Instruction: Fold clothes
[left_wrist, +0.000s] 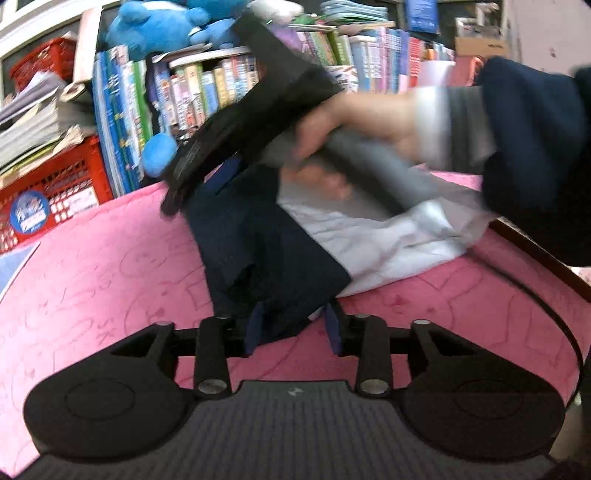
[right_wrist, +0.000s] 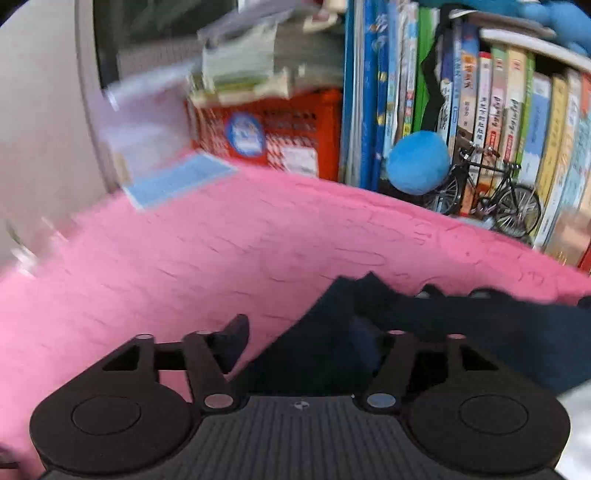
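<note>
Two hand-held grippers work a navy garment (left_wrist: 266, 251) lying on the pink worktop (left_wrist: 103, 266). Left hand-held gripper (left_wrist: 293, 326) has jaws apart, cloth corner between them. Right hand-held gripper (right_wrist: 306, 343), jaws wide apart, hangs over the navy cloth's 9 o'clock edge.

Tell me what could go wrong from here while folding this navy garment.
Navy garment lies over one finger of the right tool; withdrawing could drag the fold open. The left tool straddles its corner loosely, so it may slip. The model bicycle stands close behind and could be knocked.
</note>
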